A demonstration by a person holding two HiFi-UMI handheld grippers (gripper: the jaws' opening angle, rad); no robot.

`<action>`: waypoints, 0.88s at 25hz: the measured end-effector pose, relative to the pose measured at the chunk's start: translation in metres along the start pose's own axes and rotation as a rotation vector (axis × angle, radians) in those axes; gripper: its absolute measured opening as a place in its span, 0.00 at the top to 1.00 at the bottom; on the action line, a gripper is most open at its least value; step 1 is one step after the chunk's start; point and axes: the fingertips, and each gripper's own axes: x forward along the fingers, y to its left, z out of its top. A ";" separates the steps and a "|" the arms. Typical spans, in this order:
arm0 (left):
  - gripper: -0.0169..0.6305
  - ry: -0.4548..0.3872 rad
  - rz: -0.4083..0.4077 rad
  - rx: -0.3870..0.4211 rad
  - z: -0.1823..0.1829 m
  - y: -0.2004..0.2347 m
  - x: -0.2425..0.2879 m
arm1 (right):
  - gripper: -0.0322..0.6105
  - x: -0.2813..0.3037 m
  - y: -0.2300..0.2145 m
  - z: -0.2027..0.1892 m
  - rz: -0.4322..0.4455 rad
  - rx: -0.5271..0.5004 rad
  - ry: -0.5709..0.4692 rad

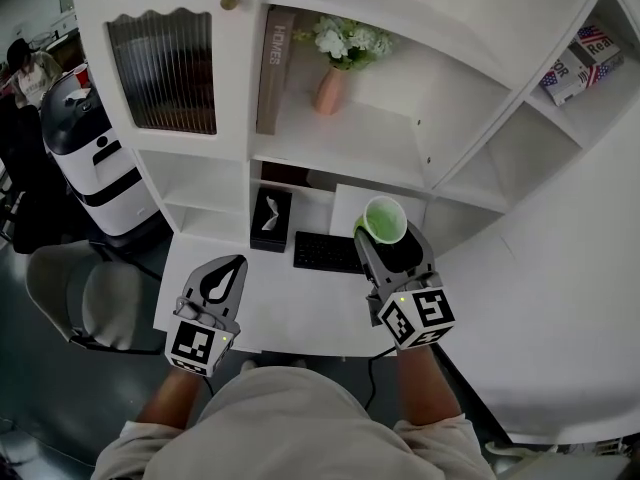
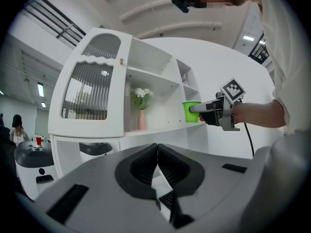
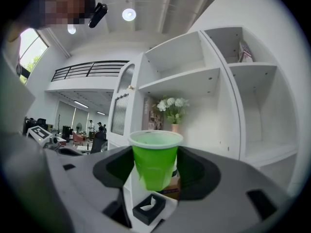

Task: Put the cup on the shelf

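Observation:
A green plastic cup (image 1: 385,218) stands upright between the jaws of my right gripper (image 1: 389,240), which is shut on it above the back right of the white desk (image 1: 300,308). In the right gripper view the cup (image 3: 155,159) fills the gap between the pads, with the white shelf unit (image 3: 189,84) behind it. The left gripper view shows the cup (image 2: 191,111) level with the open shelf (image 2: 160,130) that carries the vase. My left gripper (image 1: 228,268) is shut and holds nothing, low over the desk's front left; its jaws (image 2: 157,152) touch.
On the open shelf (image 1: 385,148) stand a pink vase of white flowers (image 1: 332,88) and a tall book (image 1: 272,68). A black tissue box (image 1: 270,218) and a keyboard (image 1: 325,253) lie on the desk. A ribbed-glass cabinet door (image 1: 165,68) is left, a chair (image 1: 80,298) below.

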 end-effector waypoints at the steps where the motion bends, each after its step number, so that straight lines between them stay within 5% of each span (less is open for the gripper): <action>1: 0.97 0.000 0.004 0.002 -0.001 0.000 0.001 | 0.51 0.005 -0.003 0.003 0.005 -0.005 -0.001; 22: 0.97 0.046 0.059 -0.002 -0.018 0.007 0.006 | 0.51 0.116 -0.073 0.033 0.017 -0.028 0.029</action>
